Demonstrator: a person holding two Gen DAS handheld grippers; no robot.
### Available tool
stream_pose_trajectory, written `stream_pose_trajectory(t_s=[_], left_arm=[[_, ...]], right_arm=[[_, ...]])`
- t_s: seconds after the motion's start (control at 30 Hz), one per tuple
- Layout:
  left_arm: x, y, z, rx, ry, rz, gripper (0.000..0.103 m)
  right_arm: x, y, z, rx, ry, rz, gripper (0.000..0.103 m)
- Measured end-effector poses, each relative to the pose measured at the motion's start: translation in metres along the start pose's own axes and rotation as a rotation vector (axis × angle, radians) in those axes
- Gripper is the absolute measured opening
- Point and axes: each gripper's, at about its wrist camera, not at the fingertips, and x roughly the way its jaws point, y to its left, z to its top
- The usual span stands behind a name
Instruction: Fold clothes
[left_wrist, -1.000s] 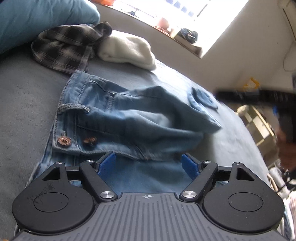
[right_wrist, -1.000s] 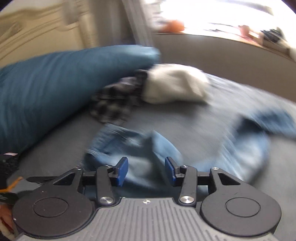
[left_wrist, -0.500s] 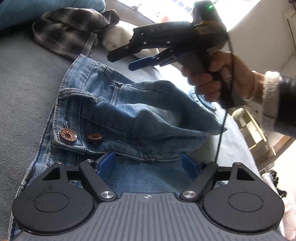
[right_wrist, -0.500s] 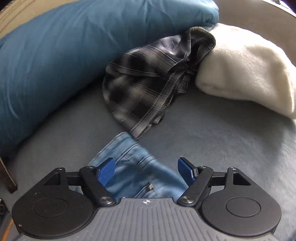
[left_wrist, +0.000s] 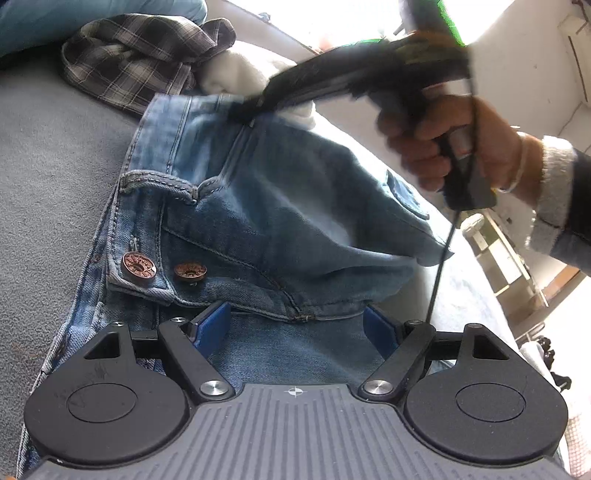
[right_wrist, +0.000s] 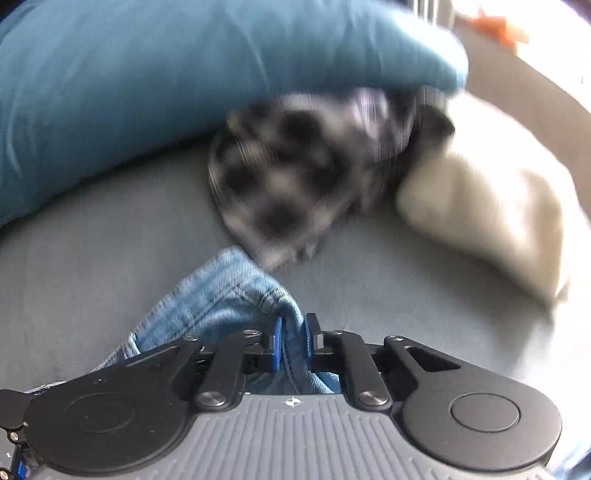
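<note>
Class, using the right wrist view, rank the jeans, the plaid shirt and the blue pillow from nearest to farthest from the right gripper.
1. jeans: a fold pinched in the closing right gripper.
2. plaid shirt: ahead, centre, on the bed.
3. blue pillow: behind the shirt, upper left.

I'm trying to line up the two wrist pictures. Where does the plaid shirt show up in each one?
Left wrist view: the plaid shirt lies crumpled at the upper left, beyond the jeans.
Right wrist view: the plaid shirt is blurred, centre, just below the blue pillow.
Shared landmark: the white garment, touching the shirt's right side in both views.
</note>
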Motion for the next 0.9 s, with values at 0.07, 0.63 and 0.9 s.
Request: stream_pose_trajectory(t_s=[0.07, 0.63, 0.9], left_arm=[[0.001, 0.0, 0.001, -0.008, 0.003, 0.001, 0.08], [-0.006, -0.021, 0.012, 0.077, 0.093, 0.092, 0.079], [-0.032, -0.051, 0.049, 0.305, 0.134, 0.218, 0.08]], right_arm=[[-0.004, 0.014, -0.003, -0.08, -0.052, -0.063, 0.013], [-0.025, -0.064, -0.038, 0.488, -0.26, -0.082, 0.062], [-0.148, -0.142, -0.131, 0.812, -0.495, 0.015, 0.065]])
